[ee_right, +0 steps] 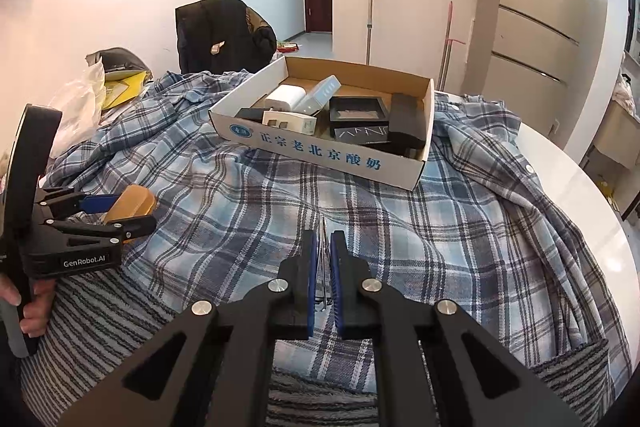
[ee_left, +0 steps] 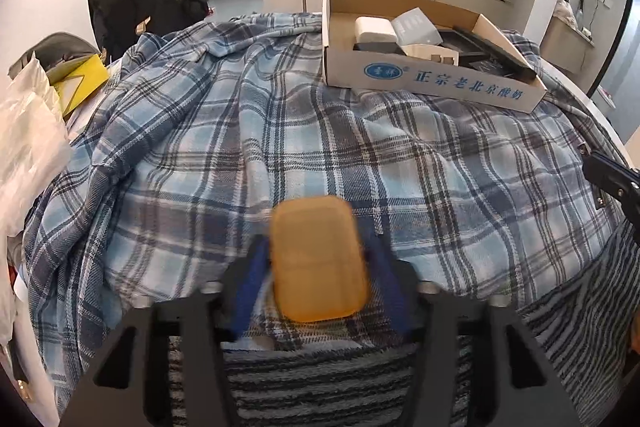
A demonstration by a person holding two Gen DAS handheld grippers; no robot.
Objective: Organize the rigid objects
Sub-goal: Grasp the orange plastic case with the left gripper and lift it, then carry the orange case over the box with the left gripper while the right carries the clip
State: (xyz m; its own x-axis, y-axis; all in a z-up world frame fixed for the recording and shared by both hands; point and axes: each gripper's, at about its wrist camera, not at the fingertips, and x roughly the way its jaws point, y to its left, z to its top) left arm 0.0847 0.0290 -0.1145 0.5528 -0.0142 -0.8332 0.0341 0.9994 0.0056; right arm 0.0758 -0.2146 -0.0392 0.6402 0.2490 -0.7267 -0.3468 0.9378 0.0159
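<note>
My left gripper [ee_left: 318, 247] is shut on an orange-tan flat rounded case [ee_left: 318, 259] and holds it above the plaid cloth; it also shows from the side in the right wrist view [ee_right: 132, 205]. My right gripper [ee_right: 324, 239] is shut on thin metal tweezers [ee_right: 322, 267], low over the cloth. A cardboard box [ee_left: 432, 83] with blue print sits at the far right of the left wrist view; in the right wrist view the box [ee_right: 320, 147] is straight ahead. It holds several white, clear and black rigid items.
A blue plaid cloth [ee_right: 400, 227] covers the round white table [ee_right: 592, 211]. A striped grey cloth [ee_right: 100, 307] lies at the near edge. Plastic bags and a yellow item [ee_left: 80, 79] sit left. A chair with a black coat [ee_right: 224, 31] stands behind.
</note>
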